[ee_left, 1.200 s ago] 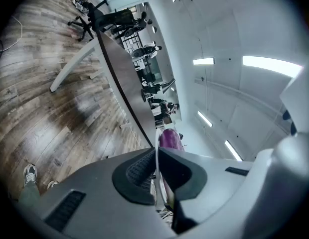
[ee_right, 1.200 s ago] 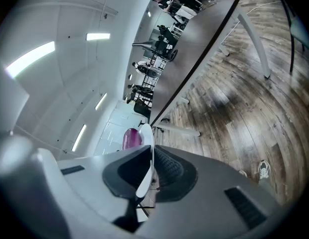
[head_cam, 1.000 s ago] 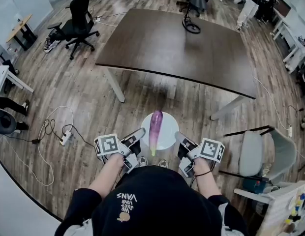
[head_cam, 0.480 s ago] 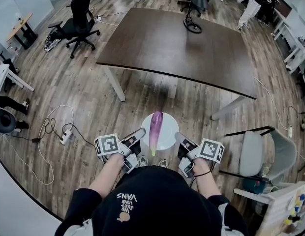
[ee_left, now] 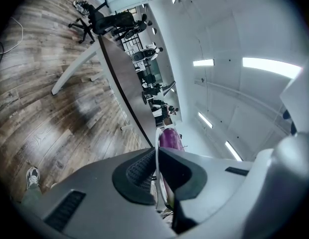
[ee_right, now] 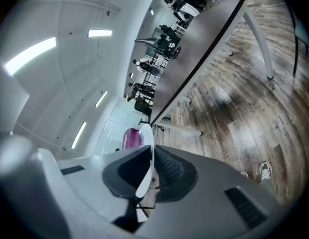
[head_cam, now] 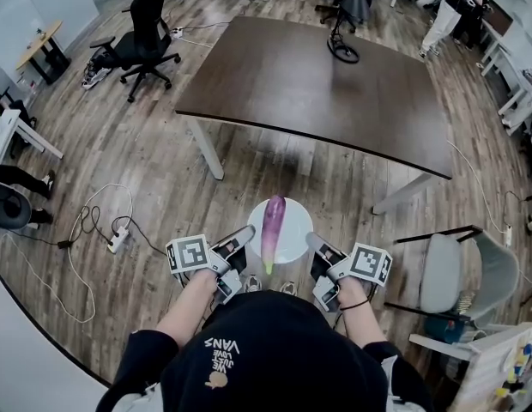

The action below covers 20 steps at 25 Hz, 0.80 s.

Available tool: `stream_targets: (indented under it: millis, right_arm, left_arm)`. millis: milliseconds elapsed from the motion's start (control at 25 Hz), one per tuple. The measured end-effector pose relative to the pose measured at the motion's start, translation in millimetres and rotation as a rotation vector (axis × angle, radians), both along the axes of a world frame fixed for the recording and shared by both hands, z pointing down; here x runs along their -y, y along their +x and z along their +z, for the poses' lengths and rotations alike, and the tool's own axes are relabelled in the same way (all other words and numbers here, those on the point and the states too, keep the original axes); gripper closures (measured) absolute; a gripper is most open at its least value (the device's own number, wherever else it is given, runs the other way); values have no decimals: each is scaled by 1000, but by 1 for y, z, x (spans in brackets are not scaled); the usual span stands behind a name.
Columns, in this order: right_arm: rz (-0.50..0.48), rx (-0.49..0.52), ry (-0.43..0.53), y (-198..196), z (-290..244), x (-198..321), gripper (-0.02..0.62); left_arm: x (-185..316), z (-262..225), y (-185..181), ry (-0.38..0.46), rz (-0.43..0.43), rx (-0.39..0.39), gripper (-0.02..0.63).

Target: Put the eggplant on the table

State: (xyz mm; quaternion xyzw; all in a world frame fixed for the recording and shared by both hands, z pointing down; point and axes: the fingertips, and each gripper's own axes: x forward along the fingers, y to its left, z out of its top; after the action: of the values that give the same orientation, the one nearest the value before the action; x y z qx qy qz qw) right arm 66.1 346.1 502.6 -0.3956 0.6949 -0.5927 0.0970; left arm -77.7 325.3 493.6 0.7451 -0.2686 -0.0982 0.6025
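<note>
A long purple eggplant [head_cam: 272, 221] with a green stem lies on a round white plate [head_cam: 293, 242] that I hold in the air above the wooden floor. My left gripper [head_cam: 246, 233] is shut on the plate's left rim and my right gripper [head_cam: 311, 240] is shut on its right rim. In the left gripper view the thin white plate [ee_left: 156, 148] edge runs between the dark pads, with the eggplant [ee_left: 169, 138] behind it. The right gripper view shows the plate [ee_right: 146, 156] rim pinched the same way and the eggplant [ee_right: 129, 138] beyond. A large dark brown table [head_cam: 317, 84] stands ahead.
A black round object with a stand [head_cam: 342, 48] sits at the table's far side. A black office chair [head_cam: 139, 37] stands at the left, a grey chair [head_cam: 455, 274] at the right. A power strip with cables [head_cam: 117, 239] lies on the floor at the left. People stand far behind.
The view has shifted slightly, so the table appears a little nearer and lower in the head view. Both grippers and the plate with the eggplant have kept their places.
</note>
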Motion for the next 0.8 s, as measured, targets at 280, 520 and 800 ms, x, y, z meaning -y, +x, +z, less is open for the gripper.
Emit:
stream_targets:
  millis: [280, 520, 800]
  right_arm:
    - [20, 15, -1, -16, -1, 3, 565]
    - [40, -4, 3, -31, 6, 13, 565]
    - [48, -2, -7, -32, 8, 21, 565]
  left_arm:
    - [5, -2, -14, 18, 18, 6, 580]
    - [17, 4, -30, 9, 43, 5, 580]
    - [29, 4, -33, 34, 63, 30, 580]
